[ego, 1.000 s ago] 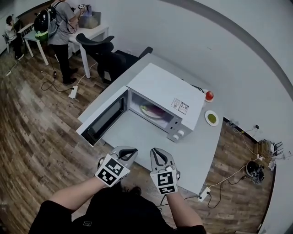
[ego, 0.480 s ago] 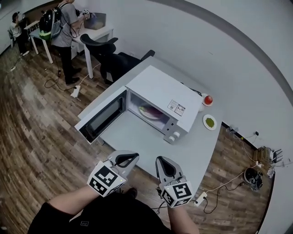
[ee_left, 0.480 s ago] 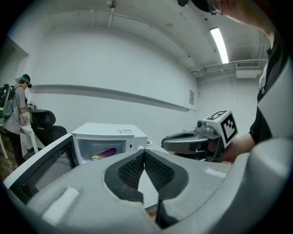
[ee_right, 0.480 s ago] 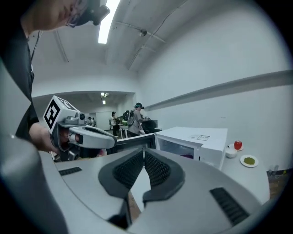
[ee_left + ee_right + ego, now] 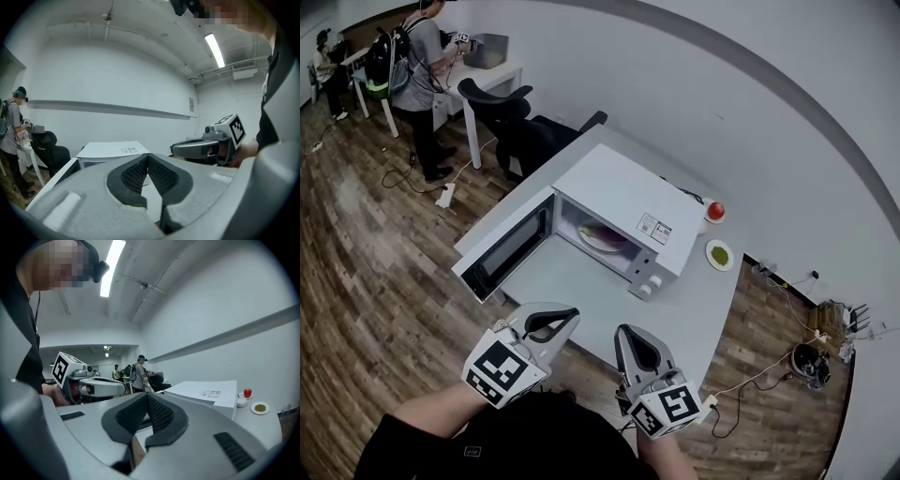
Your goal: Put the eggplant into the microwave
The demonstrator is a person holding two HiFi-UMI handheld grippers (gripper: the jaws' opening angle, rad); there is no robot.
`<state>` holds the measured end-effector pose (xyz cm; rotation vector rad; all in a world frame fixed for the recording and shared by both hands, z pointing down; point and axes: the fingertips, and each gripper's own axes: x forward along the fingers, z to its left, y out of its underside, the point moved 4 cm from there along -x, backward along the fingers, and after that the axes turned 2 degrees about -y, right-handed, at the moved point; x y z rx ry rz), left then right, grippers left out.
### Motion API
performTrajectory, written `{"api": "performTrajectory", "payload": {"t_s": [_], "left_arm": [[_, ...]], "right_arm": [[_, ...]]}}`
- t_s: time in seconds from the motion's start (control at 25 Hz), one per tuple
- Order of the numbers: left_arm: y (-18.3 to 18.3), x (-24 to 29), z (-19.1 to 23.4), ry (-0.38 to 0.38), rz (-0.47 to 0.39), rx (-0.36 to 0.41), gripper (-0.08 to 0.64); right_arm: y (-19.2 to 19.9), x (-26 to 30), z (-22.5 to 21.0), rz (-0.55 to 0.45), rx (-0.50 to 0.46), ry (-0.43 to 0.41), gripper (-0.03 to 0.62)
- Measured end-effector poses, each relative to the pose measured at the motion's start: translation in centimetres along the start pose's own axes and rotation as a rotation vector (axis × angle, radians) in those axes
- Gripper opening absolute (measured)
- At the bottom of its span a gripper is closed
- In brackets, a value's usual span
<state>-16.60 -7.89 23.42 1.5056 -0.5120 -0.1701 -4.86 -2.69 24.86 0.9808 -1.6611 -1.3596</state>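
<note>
The eggplant [image 5: 602, 234] lies on the pale plate [image 5: 617, 247] inside the microwave [image 5: 623, 192], a purple shape just behind the open mouth. The door [image 5: 504, 249] hangs wide at 9 o'clock of the cavity.

Over the last second nothing in the oven has shifted: the eggplant sits as it did and the door has stayed open. What has changed is at 6 o'clock. Both tools have lifted and drawn back toward the person, off the near edge of the counter [image 5: 581, 291]. The right one has also rolled, so its marker cube now faces at a slant.

The left hand-held gripper [image 5: 570, 319] is closed, its ribbed pads meeting with nothing between them. The right hand-held gripper [image 5: 625, 334] is closed and empty as well. I judge the placing done. Only shutting the door might remain, and the task does not ask for it.

Counted, there is one eggplant, one microwave and two hand-held grippers. On the counter at 3 o'clock of the oven there is one red round fruit [image 5: 715, 211]. One small dish of something green [image 5: 719, 254] sits at 4 o'clock. Far off at 10 o'clock there are two people [image 5: 417, 56] and one black chair [image 5: 520, 131].
</note>
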Motion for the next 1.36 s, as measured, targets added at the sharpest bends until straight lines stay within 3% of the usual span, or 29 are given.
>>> {"api": "performTrajectory", "payload": {"t_s": [0.16,0.48,1.36], "left_arm": [[0.4,-0.3,0.4,-0.010,-0.008,-0.003,0.009],[0.9,-1.8,0.9,-0.033,-0.025,-0.039,0.009],[1.0,-2.4,0.5,-0.036,-0.007,-0.027,0.009]], "right_arm": [[-0.3,-0.1,1.1,0.020,-0.063,-0.018,0.014],[-0.2,0.8,1.5,0.033,-0.084,-0.020,0.014],[0.4,0.7,2.2,0.031,-0.069,-0.029,0.012]]}}
